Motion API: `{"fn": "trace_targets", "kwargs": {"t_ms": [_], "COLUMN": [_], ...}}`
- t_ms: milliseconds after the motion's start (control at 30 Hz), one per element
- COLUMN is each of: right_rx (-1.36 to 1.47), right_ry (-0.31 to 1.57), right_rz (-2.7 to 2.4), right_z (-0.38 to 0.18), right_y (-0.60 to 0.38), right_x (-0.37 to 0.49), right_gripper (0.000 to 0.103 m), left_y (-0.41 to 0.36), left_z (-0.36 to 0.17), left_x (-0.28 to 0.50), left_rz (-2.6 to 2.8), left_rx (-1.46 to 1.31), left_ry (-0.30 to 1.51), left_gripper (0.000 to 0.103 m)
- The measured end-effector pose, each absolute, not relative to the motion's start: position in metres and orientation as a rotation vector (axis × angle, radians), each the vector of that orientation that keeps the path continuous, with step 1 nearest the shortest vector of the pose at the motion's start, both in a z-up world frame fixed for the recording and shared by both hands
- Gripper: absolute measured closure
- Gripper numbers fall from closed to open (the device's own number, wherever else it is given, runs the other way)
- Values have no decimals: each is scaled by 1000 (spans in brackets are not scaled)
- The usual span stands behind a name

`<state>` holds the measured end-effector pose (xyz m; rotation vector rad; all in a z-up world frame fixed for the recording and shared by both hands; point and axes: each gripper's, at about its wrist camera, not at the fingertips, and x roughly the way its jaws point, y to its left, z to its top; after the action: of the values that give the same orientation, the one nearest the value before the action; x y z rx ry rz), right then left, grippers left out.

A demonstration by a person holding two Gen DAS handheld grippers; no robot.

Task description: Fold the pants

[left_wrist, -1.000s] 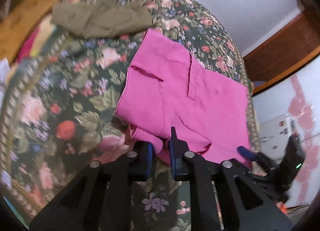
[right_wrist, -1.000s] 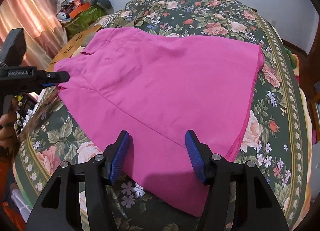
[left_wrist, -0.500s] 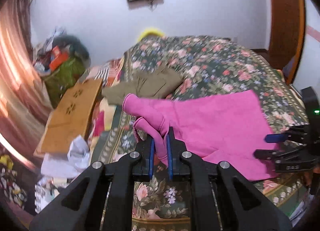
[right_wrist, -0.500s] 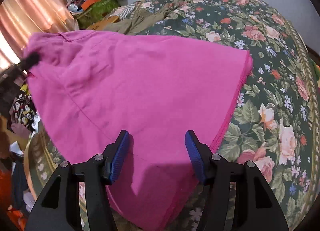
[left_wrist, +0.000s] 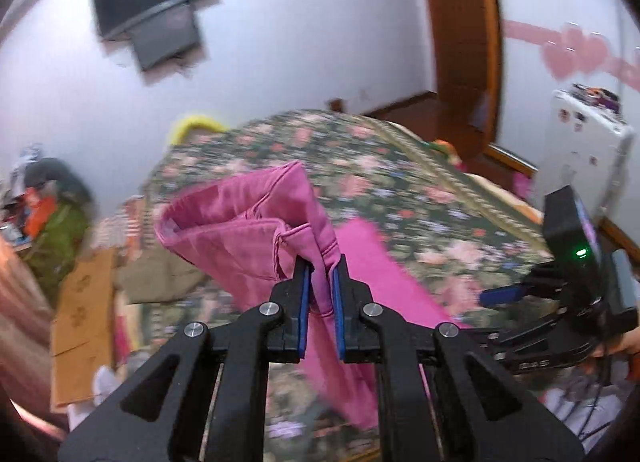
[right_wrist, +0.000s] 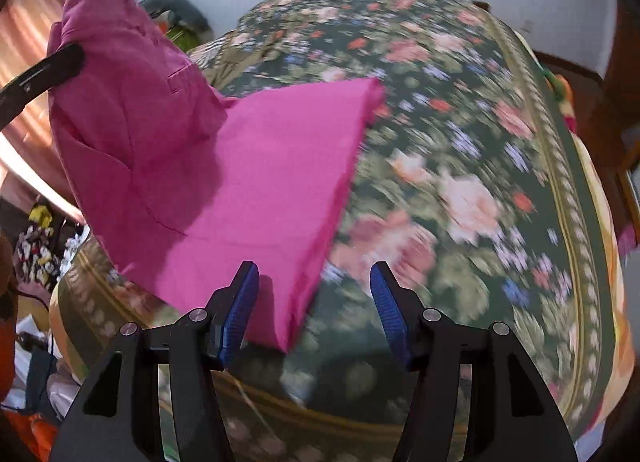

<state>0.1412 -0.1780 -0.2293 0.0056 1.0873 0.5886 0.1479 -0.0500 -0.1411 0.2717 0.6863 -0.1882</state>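
Pink pants (left_wrist: 248, 238) hang from my left gripper (left_wrist: 320, 282), which is shut on their waistband and holds that end up above the floral bed (left_wrist: 400, 190). In the right wrist view the raised waist end (right_wrist: 132, 118) hangs at the left from the left gripper's finger (right_wrist: 48, 70), and the leg part (right_wrist: 288, 166) lies flat on the bed (right_wrist: 460, 166). My right gripper (right_wrist: 314, 302) is open and empty, low over the pants' near corner. It also shows in the left wrist view (left_wrist: 552, 294) at the right.
An olive garment (left_wrist: 156, 274) lies on the bed's left side beside a brown board (left_wrist: 80, 326). Clutter is piled by the wall at left (left_wrist: 48, 206). A white cabinet (left_wrist: 584, 150) and a wooden door frame (left_wrist: 464, 30) stand at right.
My left gripper has lifted the waistband high off the bed and swung toward the wall. The pants' far part has peeled up from the bed; the right gripper stayed open.
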Motion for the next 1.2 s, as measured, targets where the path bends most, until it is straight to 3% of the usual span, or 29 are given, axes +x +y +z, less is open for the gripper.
{"fn": "trace_targets", "kwargs": {"t_ms": [367, 533, 600, 667, 733, 867, 1033, 1133, 1200], "right_rx": [65, 82, 81, 83, 83, 72, 58, 66, 60], "right_ry": [1069, 1060, 1054, 1048, 1040, 1017, 967, 945, 930], "right_rz": [545, 542, 544, 548, 556, 572, 594, 604, 596], "right_z": [-231, -229, -227, -224, -220, -211, -195, -192, -194], "right_y": [-207, -211, -210, -208, -206, -199, -187, -177, -169], "right_x": [134, 134, 134, 133, 131, 127, 125, 128, 129], "right_gripper": [49, 49, 49, 49, 49, 49, 49, 38, 37], "left_y": [-68, -70, -70, -67, -59, -37, 0, 14, 21], "left_z": [-205, -210, -206, -200, -188, -178, -204, -232, -244], "left_x": [188, 179, 178, 177, 174, 176, 184, 180, 178], "left_rz": [-391, -408, -419, -453, -433, -348, -228, -216, -242], "left_rx": [56, 69, 77, 63, 57, 73, 80, 73, 54], "left_ry": [1040, 1057, 1065, 1060, 1002, 953, 1018, 1091, 1133], "left_gripper": [94, 93, 81, 47, 33, 33, 33, 33, 33]}}
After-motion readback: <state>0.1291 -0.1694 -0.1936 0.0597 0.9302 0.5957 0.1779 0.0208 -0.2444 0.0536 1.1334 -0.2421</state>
